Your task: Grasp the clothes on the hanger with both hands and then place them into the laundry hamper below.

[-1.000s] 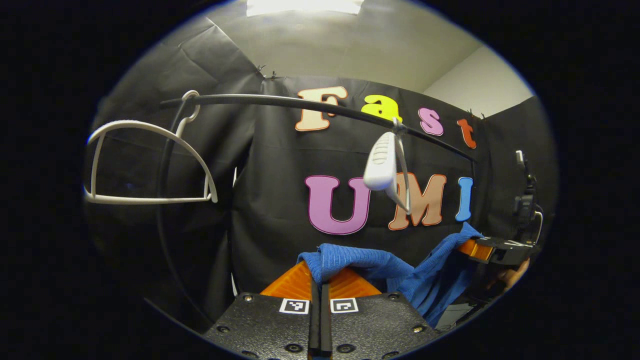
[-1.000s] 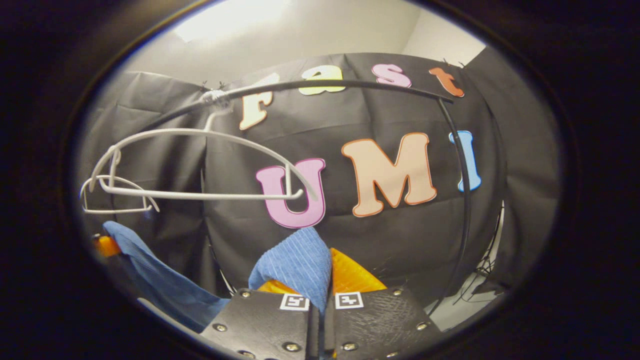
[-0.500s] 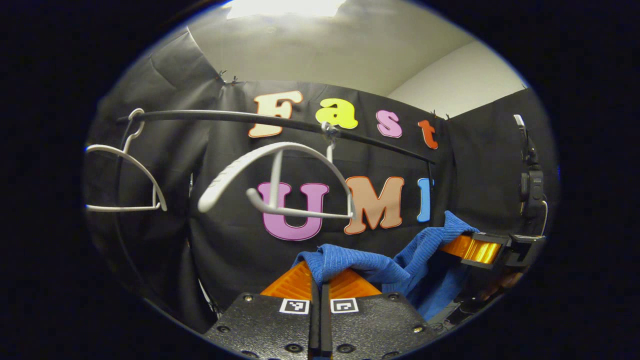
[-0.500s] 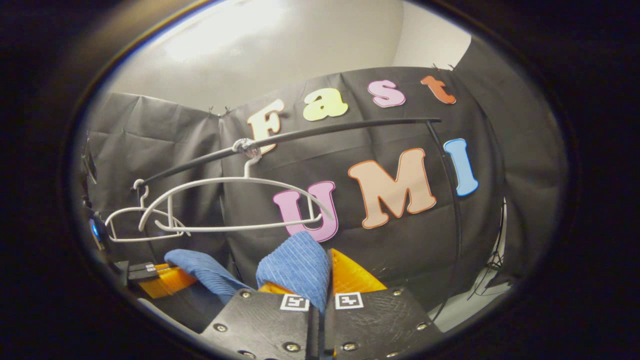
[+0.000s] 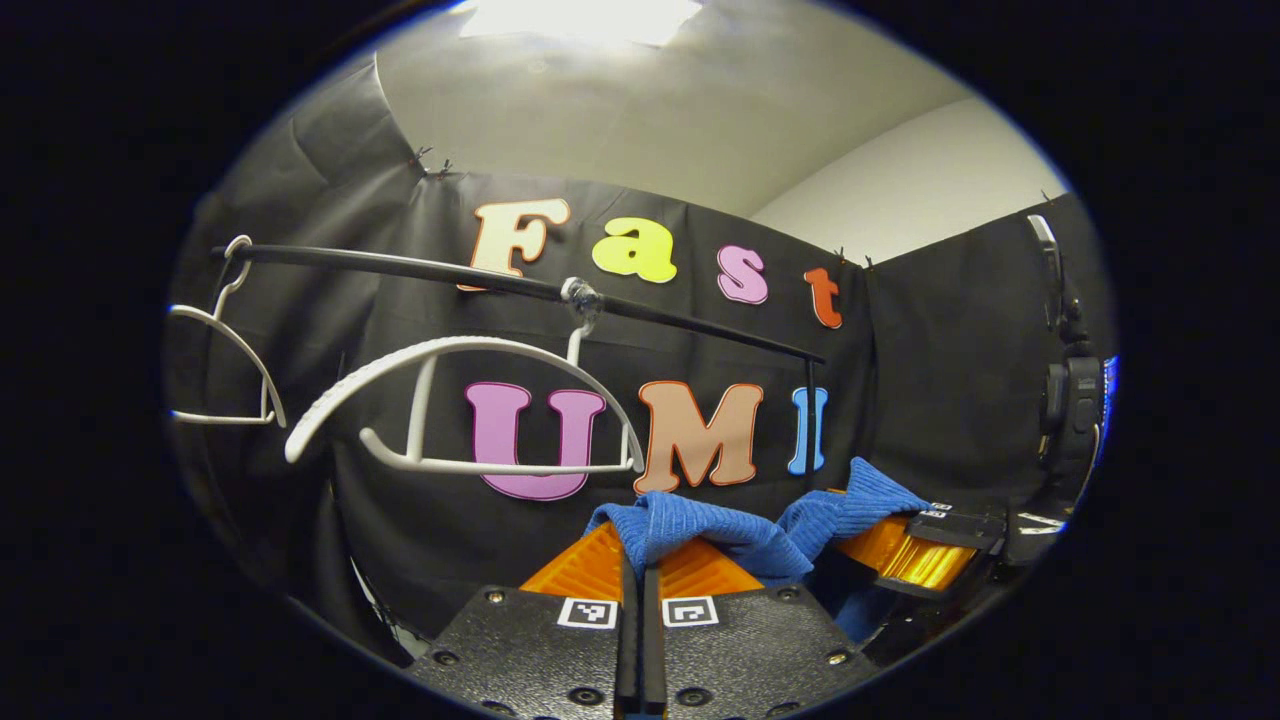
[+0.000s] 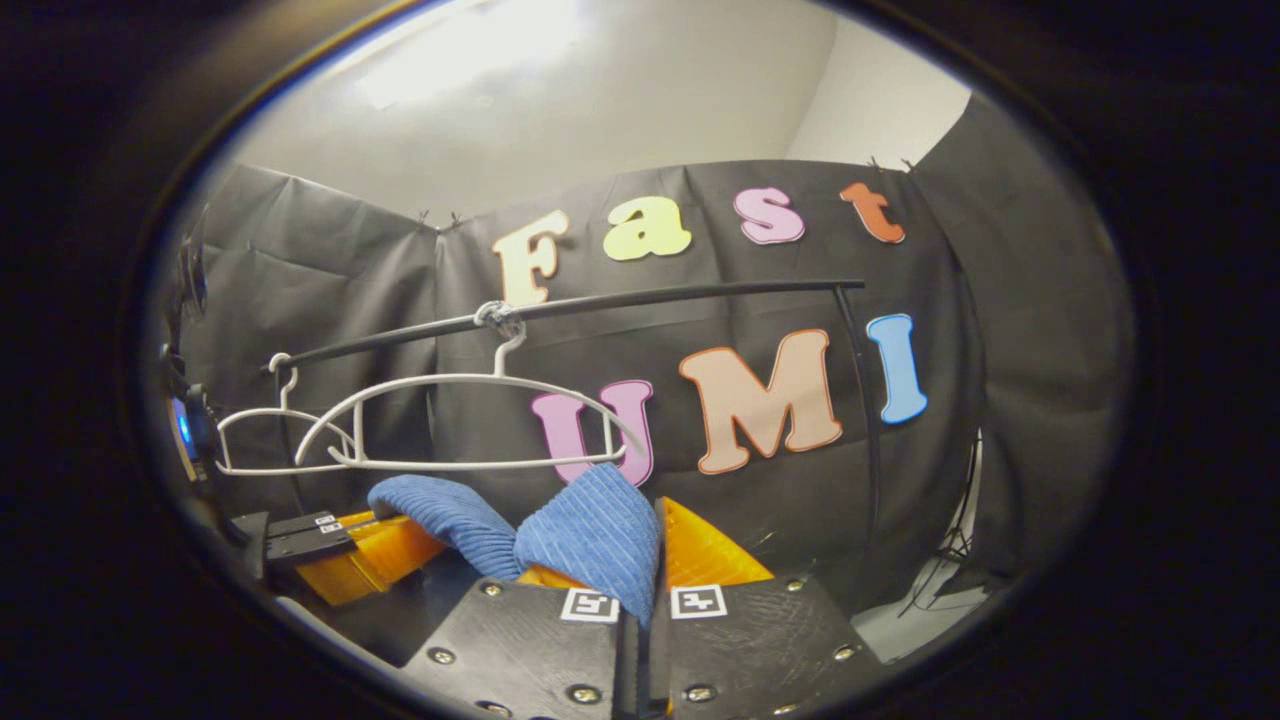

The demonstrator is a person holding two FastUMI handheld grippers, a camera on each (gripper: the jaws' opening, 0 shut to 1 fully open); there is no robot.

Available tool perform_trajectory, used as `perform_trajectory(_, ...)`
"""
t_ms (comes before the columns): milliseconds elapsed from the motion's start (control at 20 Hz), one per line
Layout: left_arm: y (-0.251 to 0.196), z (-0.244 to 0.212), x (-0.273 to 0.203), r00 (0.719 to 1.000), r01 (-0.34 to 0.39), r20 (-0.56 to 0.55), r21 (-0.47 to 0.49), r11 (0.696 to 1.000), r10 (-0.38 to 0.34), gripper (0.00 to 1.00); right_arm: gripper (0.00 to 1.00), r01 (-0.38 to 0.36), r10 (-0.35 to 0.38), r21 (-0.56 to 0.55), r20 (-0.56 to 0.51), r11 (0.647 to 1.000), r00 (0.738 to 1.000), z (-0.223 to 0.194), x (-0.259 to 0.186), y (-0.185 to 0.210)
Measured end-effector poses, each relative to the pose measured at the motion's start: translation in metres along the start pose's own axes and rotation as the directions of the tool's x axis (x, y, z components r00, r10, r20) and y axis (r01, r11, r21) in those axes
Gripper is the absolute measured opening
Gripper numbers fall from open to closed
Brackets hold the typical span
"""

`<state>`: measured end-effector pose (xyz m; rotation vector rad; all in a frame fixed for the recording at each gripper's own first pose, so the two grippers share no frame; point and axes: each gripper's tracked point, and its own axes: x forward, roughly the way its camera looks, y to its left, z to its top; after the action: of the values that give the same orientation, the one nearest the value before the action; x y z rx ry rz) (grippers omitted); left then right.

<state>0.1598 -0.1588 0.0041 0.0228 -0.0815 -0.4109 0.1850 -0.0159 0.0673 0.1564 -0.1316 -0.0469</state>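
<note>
**Both grippers pinch the blue garment below the rail**

In the left gripper view, we see the left gripper [image 5: 640,560] pointing forward and slightly upward at the black cloth wall [image 5: 420,520], its two fingers pressed together with a fold of the blue garment [image 5: 690,525] caught between them. The cloth is a ribbed knit; it bunches over the fingertips and runs off to the right as a short sagging bridge. There it meets the right gripper [image 5: 900,550], which sits low at the right, angled inward, with the blue fabric draped over its fingers. Above, a black rail [image 5: 400,268] crosses the wall, and two bare white hangers hook onto it: the near hanger [image 5: 450,400] by the rail's middle, the far hanger [image 5: 225,370] at its left end.

In the right gripper view, we see the right gripper [image 6: 640,560] tilted upward the same way, fingers closed on a thick fold of the blue garment [image 6: 590,535] that covers the left finger. The fabric loops left to the left gripper [image 6: 350,550], low at the left edge, where it wraps over the fingers. The rail [image 6: 650,298] runs above, carrying the near hanger [image 6: 470,420] and the far hanger [image 6: 262,440]. The garment hangs below both hangers, touching neither.
</note>
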Motion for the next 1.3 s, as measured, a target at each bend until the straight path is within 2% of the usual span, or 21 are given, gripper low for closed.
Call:
perform_trajectory(300,-0.008,-0.001,0.020,1.000,0.010,0.025,-0.046,0.999,-0.009,0.02,0.07,-0.019,0.019,0.004,-0.019,1.000,1.000,-0.005,0.014,-0.004)
perform_trajectory(450,-0.002,-0.006,0.033,0.999,-0.013,0.039,-0.041,0.999,0.014,0.02,0.07,-0.010,0.011,0.010,-0.033,1.000,0.999,-0.013,0.030,-0.010)
perform_trajectory(750,0.012,-0.041,0.063,0.999,-0.046,-0.009,-0.037,0.998,0.045,0.03,0.07,0.005,-0.003,0.018,-0.105,1.000,0.994,-0.051,0.068,-0.021)
perform_trajectory(900,0.027,-0.078,0.073,0.995,-0.079,-0.058,-0.039,0.996,0.076,0.03,0.07,0.028,-0.031,-0.026,-0.143,0.999,0.989,-0.083,0.084,-0.029)
perform_trajectory(950,0.031,-0.089,0.076,0.994,-0.086,-0.075,-0.046,0.995,0.083,0.03,0.05,0.027,-0.033,-0.038,-0.158,0.999,0.987,-0.096,0.089,-0.030)
perform_trajectory(1050,0.035,-0.119,0.080,0.990,-0.098,-0.106,-0.063,0.993,0.091,0.03,0.07,0.030,-0.041,-0.059,-0.192,0.998,0.980,-0.126,0.098,-0.035)
perform_trajectory(1250,0.048,-0.187,0.088,0.979,-0.127,-0.171,-0.071,0.989,0.113,0.03,0.06,0.074,-0.078,-0.025,-0.250,0.997,0.965,-0.194,0.102,-0.053)
perform_trajectory(1300,0.049,-0.207,0.085,0.973,-0.130,-0.199,-0.061,0.990,0.116,0.03,0.09,0.079,-0.081,-0.017,-0.273,0.997,0.959,-0.214,0.102,-0.056)
